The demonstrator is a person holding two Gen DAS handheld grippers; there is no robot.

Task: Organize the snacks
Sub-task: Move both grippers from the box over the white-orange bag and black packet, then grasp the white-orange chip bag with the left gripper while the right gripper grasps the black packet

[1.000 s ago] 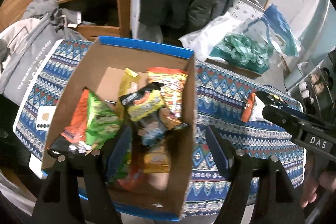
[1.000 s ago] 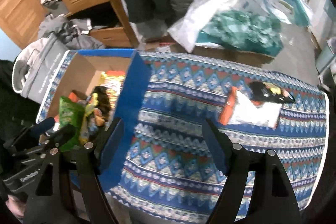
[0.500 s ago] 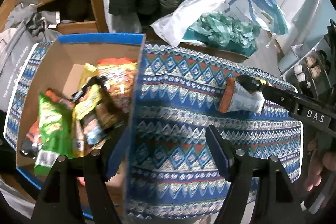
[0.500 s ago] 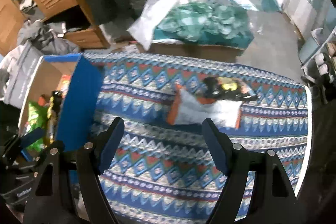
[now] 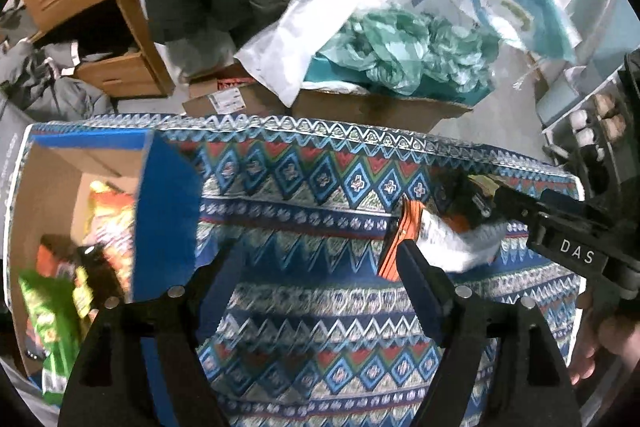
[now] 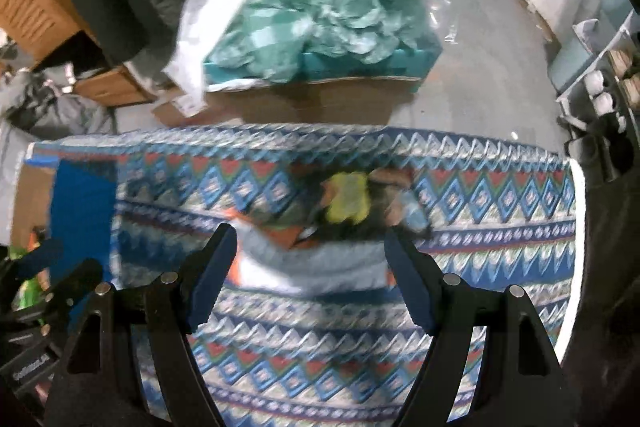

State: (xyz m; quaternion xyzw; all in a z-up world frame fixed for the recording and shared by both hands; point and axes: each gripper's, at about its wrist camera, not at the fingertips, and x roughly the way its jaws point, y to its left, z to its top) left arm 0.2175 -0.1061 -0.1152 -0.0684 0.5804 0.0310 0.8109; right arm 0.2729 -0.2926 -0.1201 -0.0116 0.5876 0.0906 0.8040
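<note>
White-and-orange snack bag (image 6: 320, 267) flat on patterned tablecloth (image 6: 320, 359), well right of cardboard box (image 5: 168, 219); dark packet with yellow patch (image 6: 348, 203) overlapping its far edge, blurred, possibly two packets. Right gripper (image 6: 308, 263) spread wide above bag, nothing pinched. Left gripper (image 5: 316, 259) between box and bag, jaws opening, empty. More snacks (image 5: 108, 223) inside box.

Risks: closing on both packets at once; slick bag sliding; cloth bunching under a low tip; left tip catching blue box flap on return.

Room: bare cloth between box and bag; table edge just beyond the packets, and right of them.
</note>
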